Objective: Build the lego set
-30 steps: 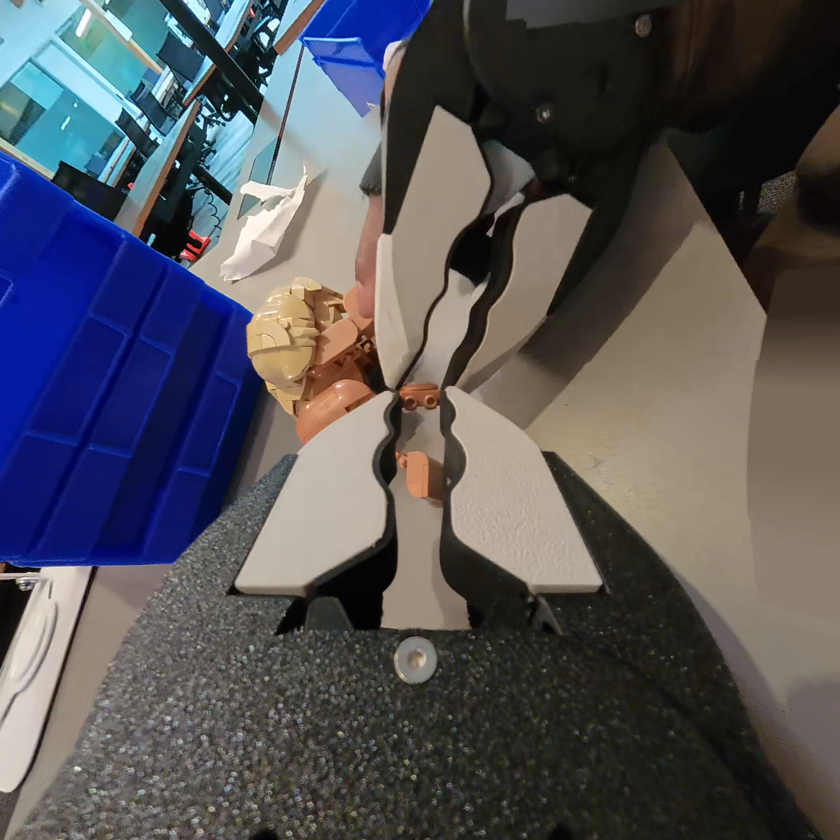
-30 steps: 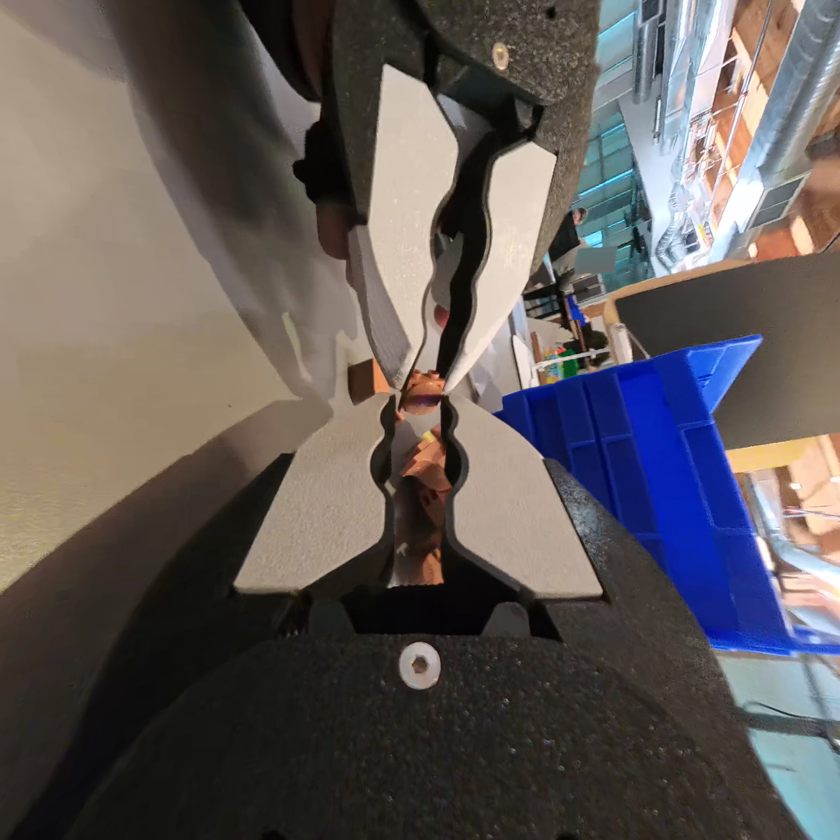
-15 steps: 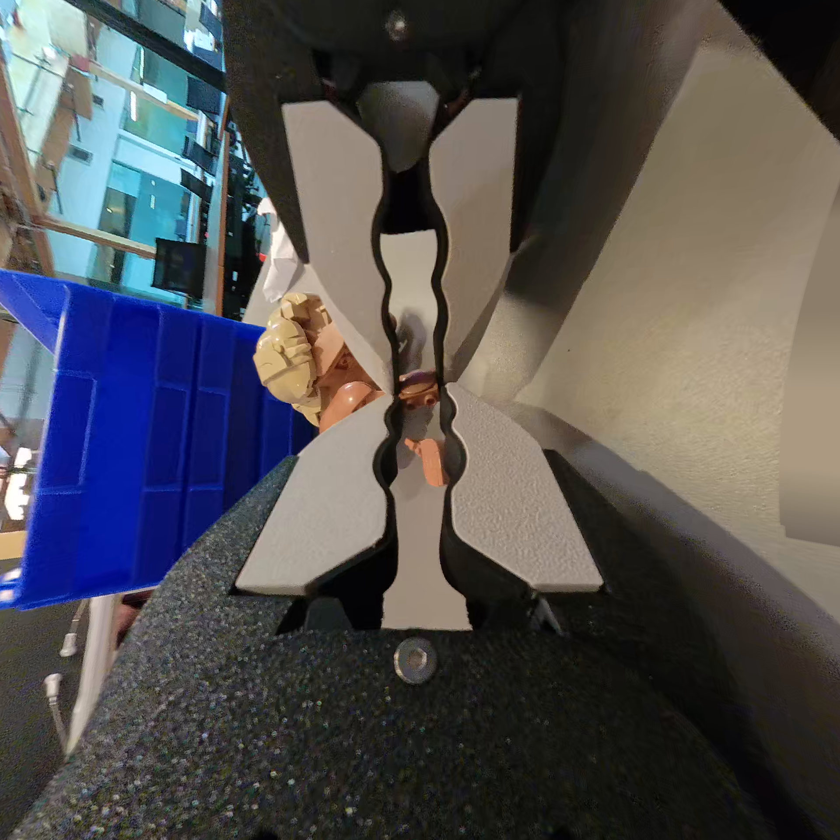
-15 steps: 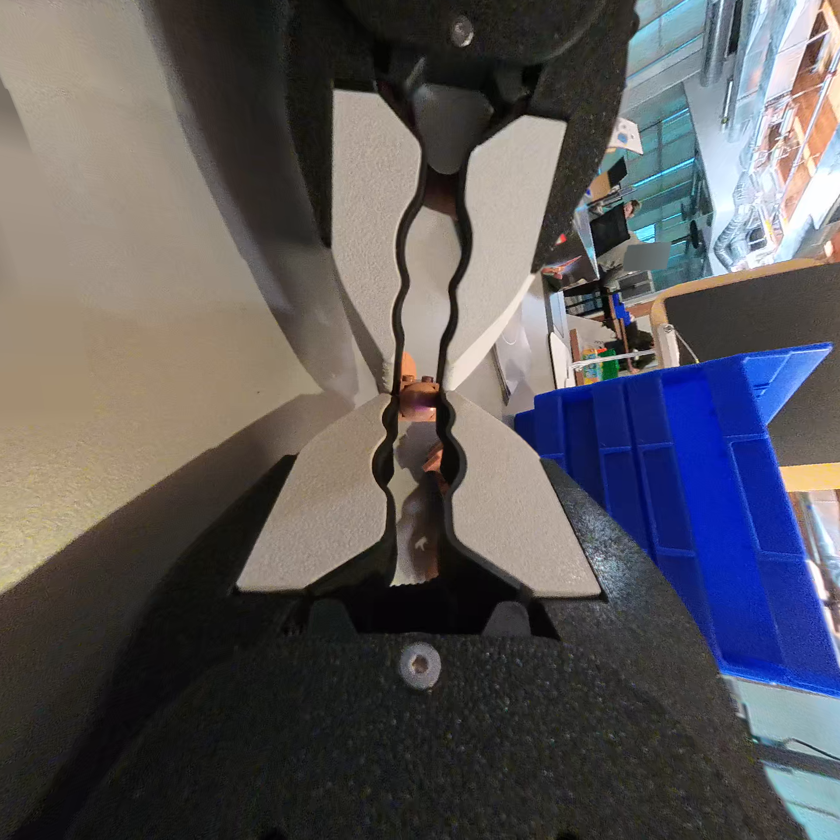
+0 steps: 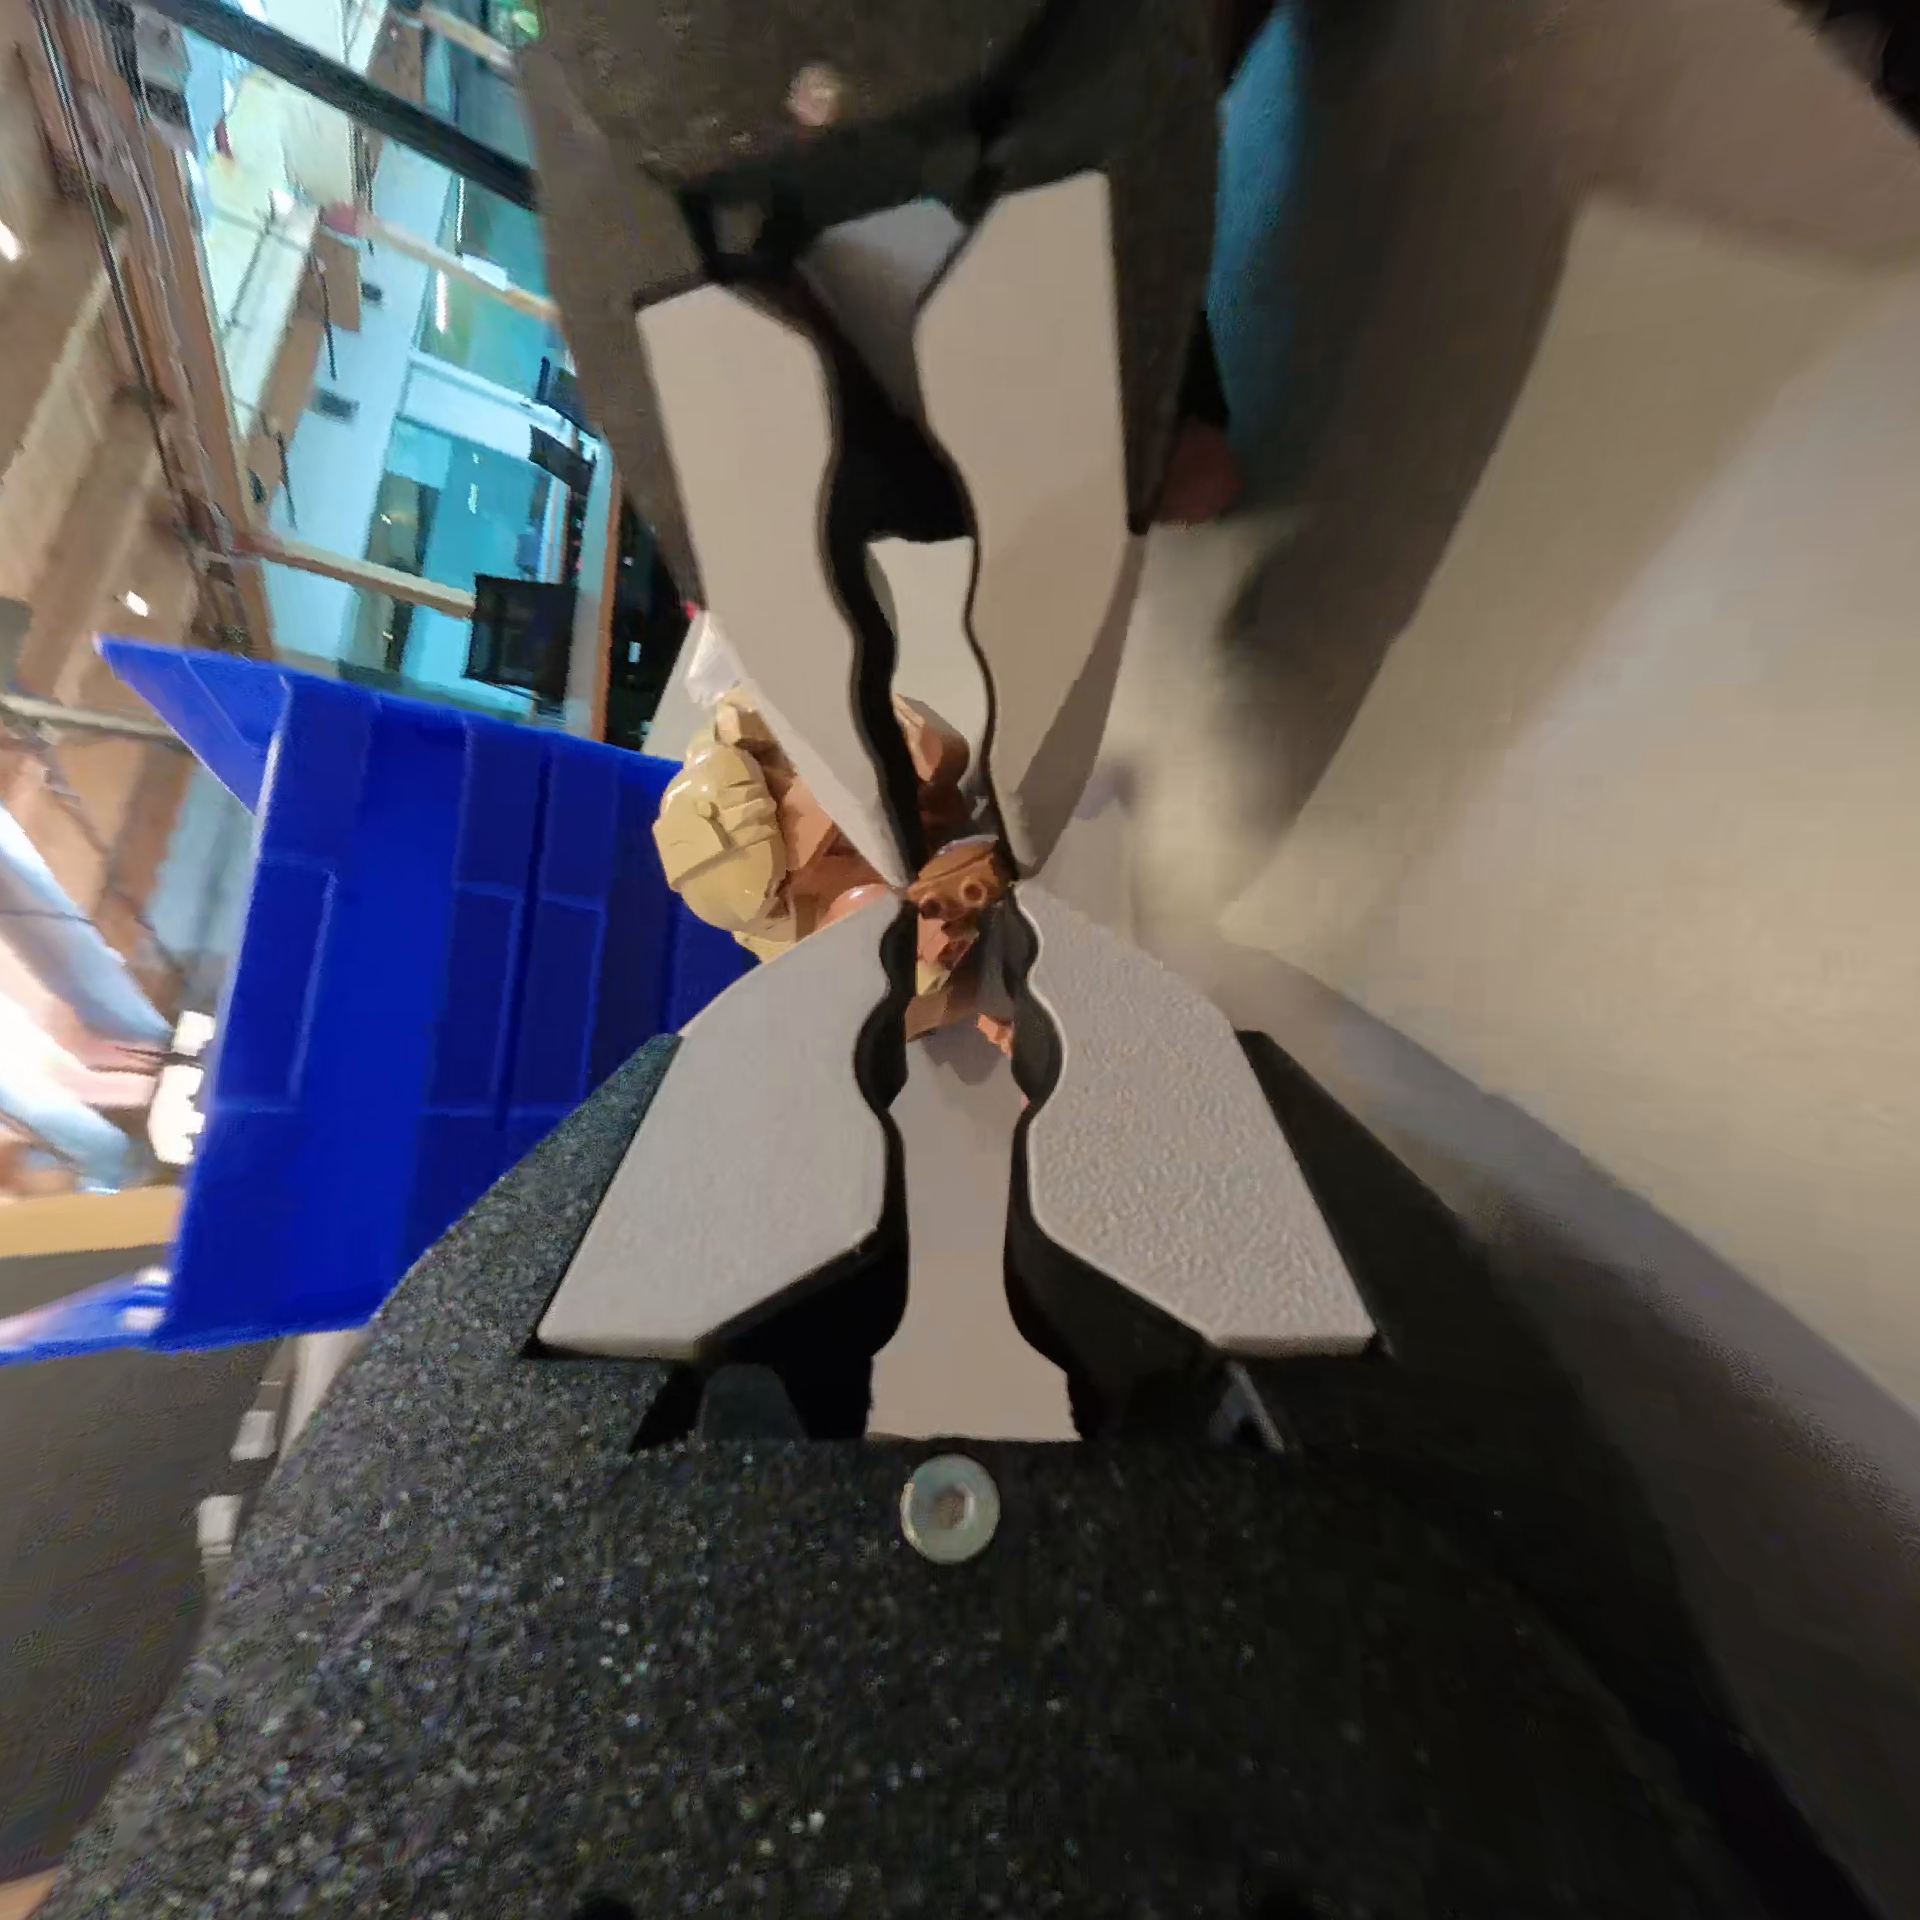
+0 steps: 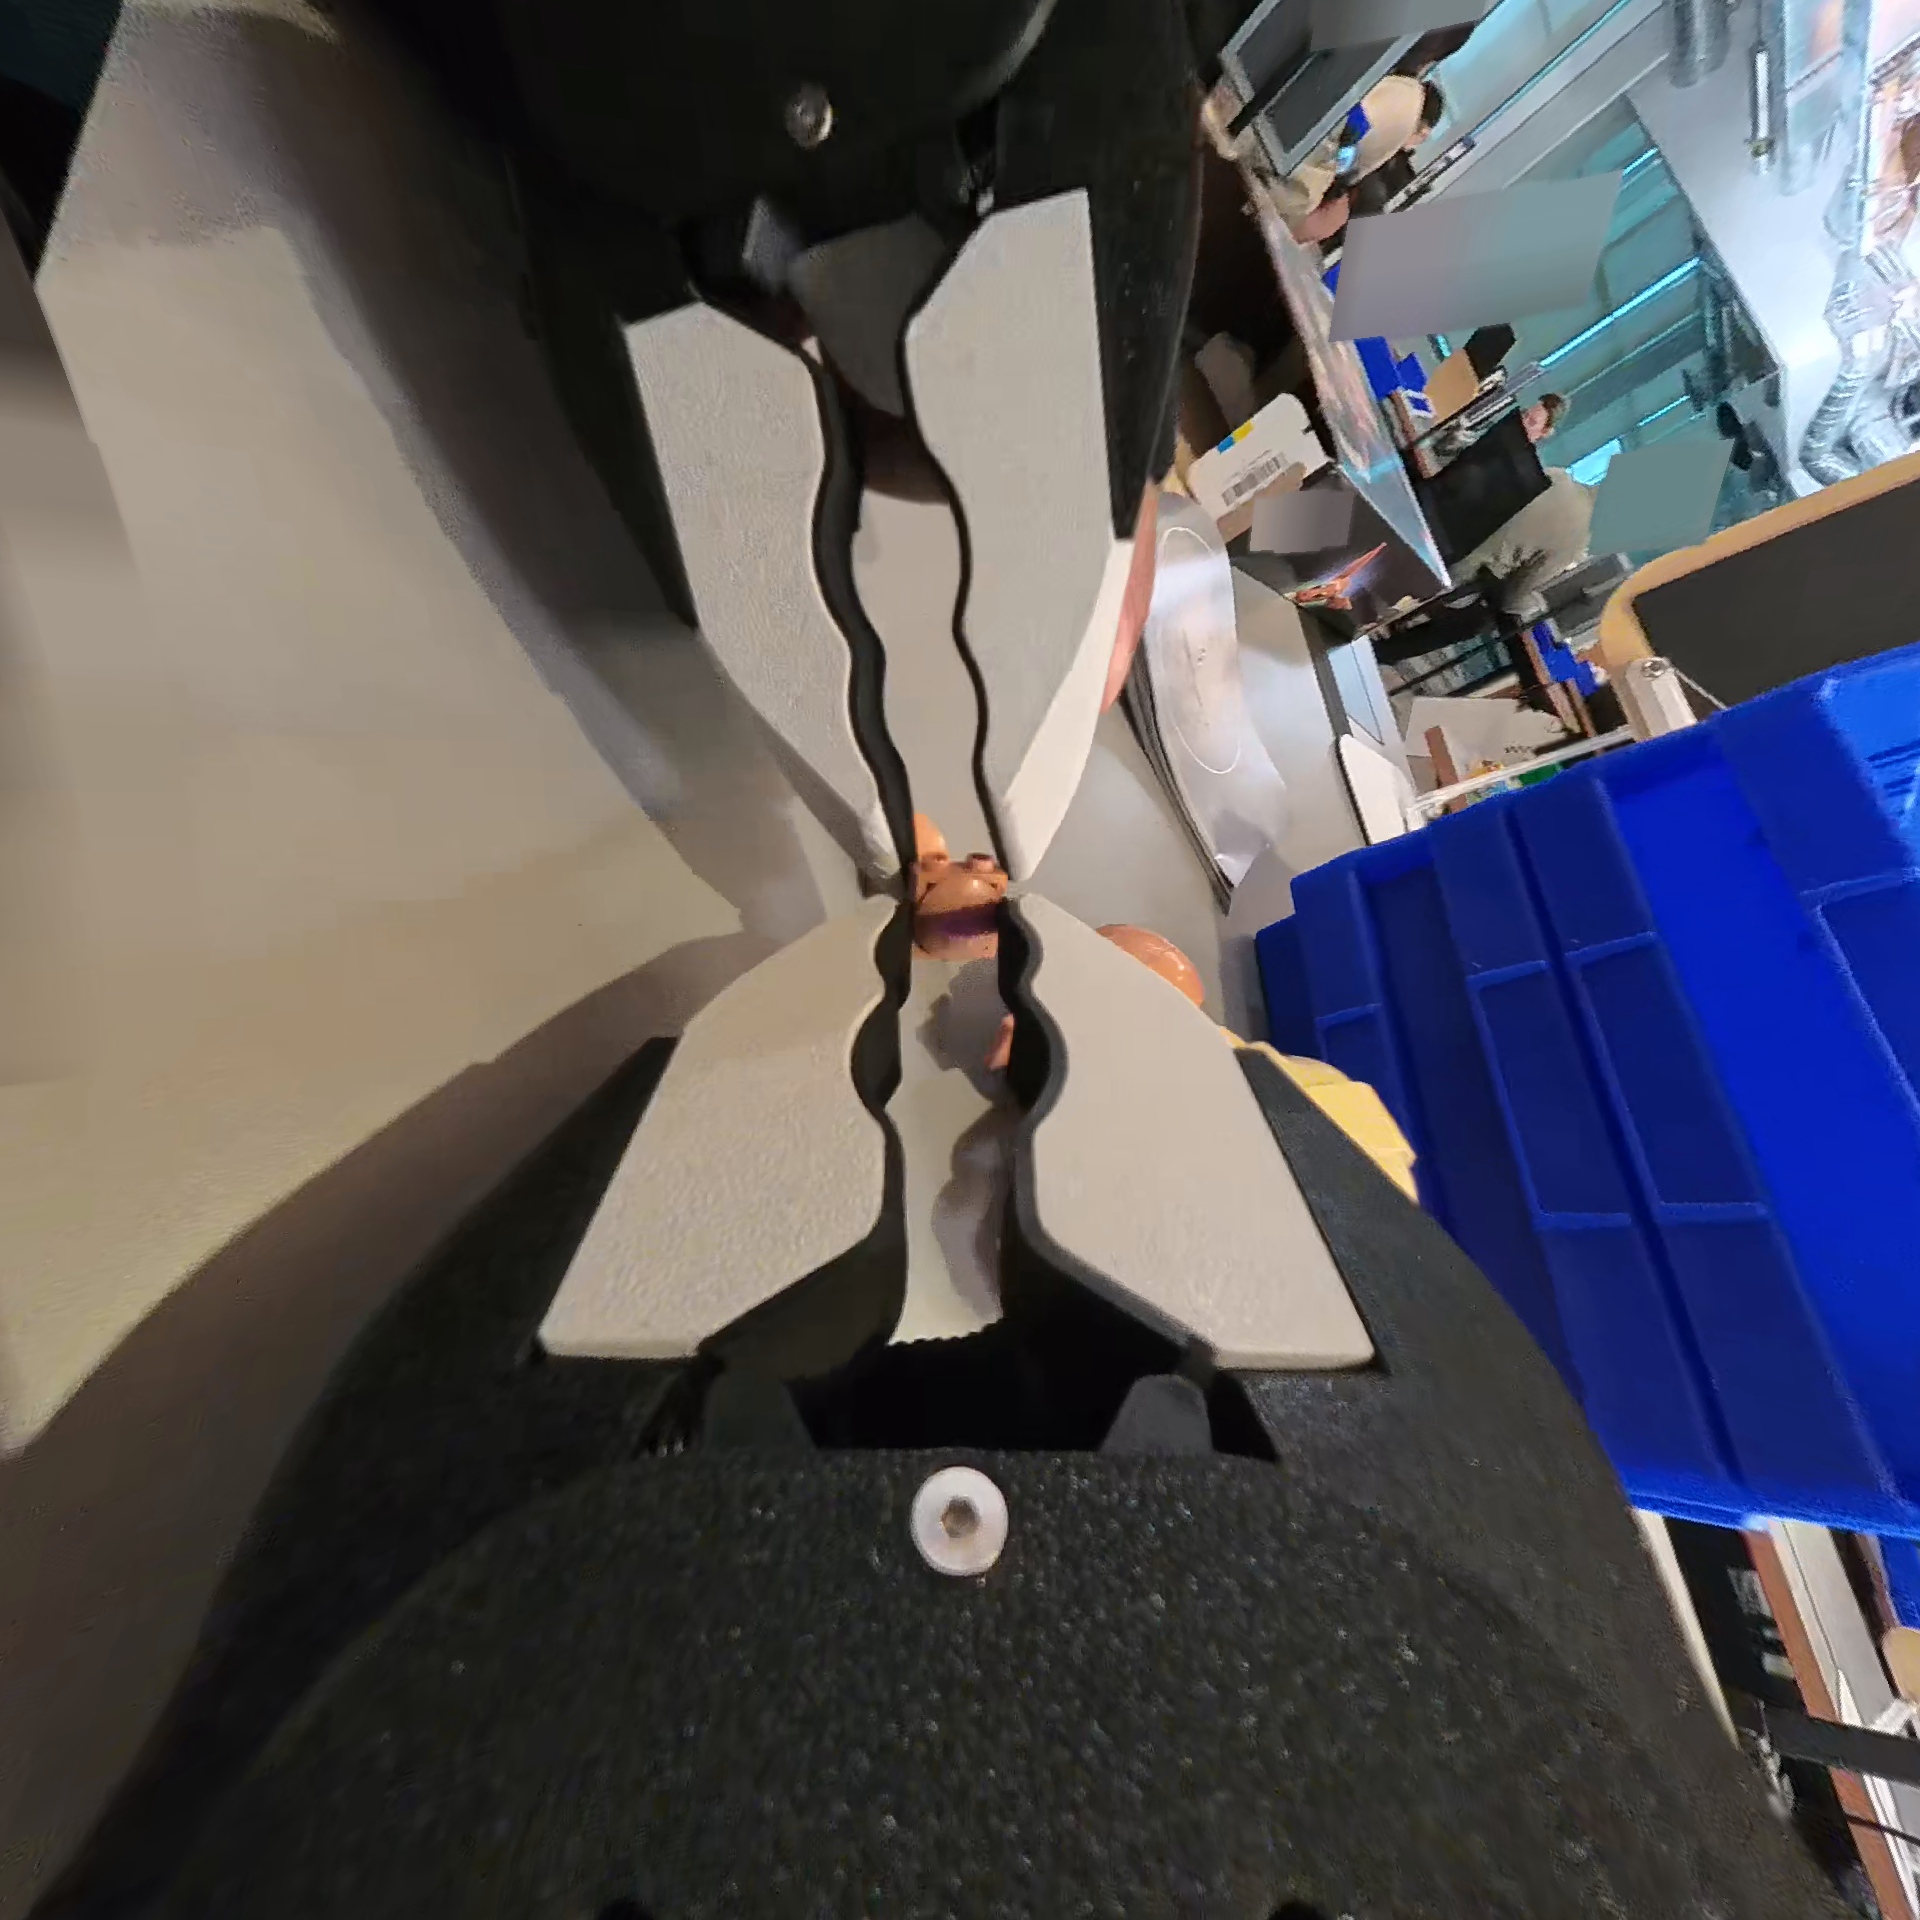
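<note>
Between our two facing grippers, left [image 5: 954, 914] and right [image 6: 951, 909], fingers clamp one small brown brick [image 5: 956, 883] above the table [image 5: 1558, 831]; light, rigid, slippery, so we pinch its flat sides.

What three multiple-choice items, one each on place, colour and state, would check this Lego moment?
1. Where do the two tools meet?
A. tip to tip at a small brown piece
B. far apart over the table
C. inside the bin

2. What colour is the bin?
A. red
B. blue
C. green

3. How does the left tool stand?
A. wide open
B. shut on the small brown piece
C. lying on the table

Answers:
1 A: the left tool and right tool face each other with the small brown piece between their tips.
2 B: the bin is plainly blue.
3 B: its tips pinch the piece, apart from the tan and brown Lego figure behind.
</note>
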